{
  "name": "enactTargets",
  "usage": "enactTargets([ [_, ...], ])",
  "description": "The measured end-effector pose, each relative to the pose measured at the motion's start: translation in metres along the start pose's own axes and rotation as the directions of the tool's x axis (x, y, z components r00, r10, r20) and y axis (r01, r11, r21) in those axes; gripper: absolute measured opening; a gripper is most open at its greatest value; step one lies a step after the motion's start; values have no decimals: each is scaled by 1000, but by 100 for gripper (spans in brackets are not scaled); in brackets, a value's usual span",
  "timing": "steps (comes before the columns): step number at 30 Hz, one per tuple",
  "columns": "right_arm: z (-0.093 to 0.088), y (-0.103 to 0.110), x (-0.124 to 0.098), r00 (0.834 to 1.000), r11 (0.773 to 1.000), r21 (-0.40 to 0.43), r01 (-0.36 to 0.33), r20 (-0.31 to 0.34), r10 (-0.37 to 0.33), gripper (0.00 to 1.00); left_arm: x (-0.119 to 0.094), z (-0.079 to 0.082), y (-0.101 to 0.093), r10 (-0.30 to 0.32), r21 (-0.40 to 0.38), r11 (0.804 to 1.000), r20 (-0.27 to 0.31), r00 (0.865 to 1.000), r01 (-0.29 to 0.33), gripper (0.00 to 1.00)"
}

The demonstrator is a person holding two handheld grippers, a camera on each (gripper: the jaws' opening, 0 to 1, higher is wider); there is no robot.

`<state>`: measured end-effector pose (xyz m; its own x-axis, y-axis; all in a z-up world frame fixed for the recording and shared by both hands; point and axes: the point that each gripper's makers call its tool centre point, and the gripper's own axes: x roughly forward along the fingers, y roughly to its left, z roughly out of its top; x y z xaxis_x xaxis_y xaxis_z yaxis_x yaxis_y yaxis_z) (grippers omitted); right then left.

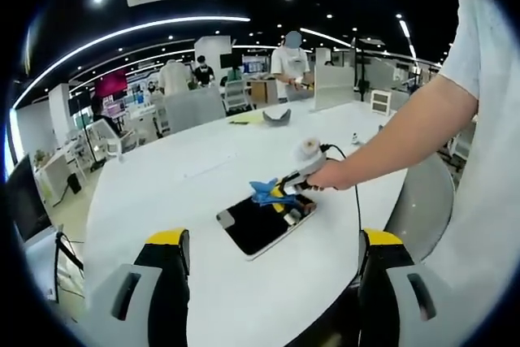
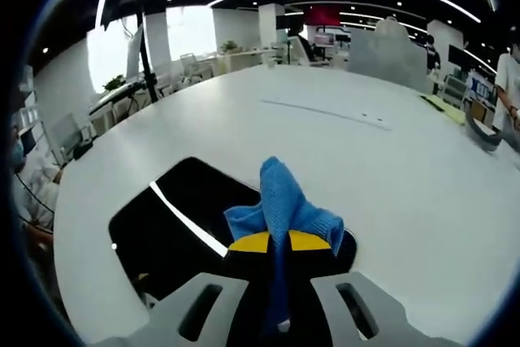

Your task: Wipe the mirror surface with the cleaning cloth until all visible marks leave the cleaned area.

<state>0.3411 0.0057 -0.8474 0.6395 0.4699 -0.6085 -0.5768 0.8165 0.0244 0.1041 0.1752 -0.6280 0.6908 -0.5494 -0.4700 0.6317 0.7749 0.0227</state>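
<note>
The mirror lies flat near the tabletop's near edge, face up for wiping. The right gripper has its fingers pinched on the blue cloth, bunched over the glass. The left gripper hangs back, fingers wide apart and empty.

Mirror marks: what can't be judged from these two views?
- Marks on the mirror: too small in the left gripper view.
- Right gripper view: ceiling reflections, the cloth and the right claw cover the mirror.
- Cloth-to-glass contact: hidden beneath the cloth.
</note>
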Motion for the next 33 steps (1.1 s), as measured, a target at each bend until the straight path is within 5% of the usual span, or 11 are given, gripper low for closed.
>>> enactTargets([
  [33, -23, 46, -30, 999, 999, -48, -27, -34, 25, 1, -19, 2, -3, -45, 5, 999, 52, 998, 45, 86],
])
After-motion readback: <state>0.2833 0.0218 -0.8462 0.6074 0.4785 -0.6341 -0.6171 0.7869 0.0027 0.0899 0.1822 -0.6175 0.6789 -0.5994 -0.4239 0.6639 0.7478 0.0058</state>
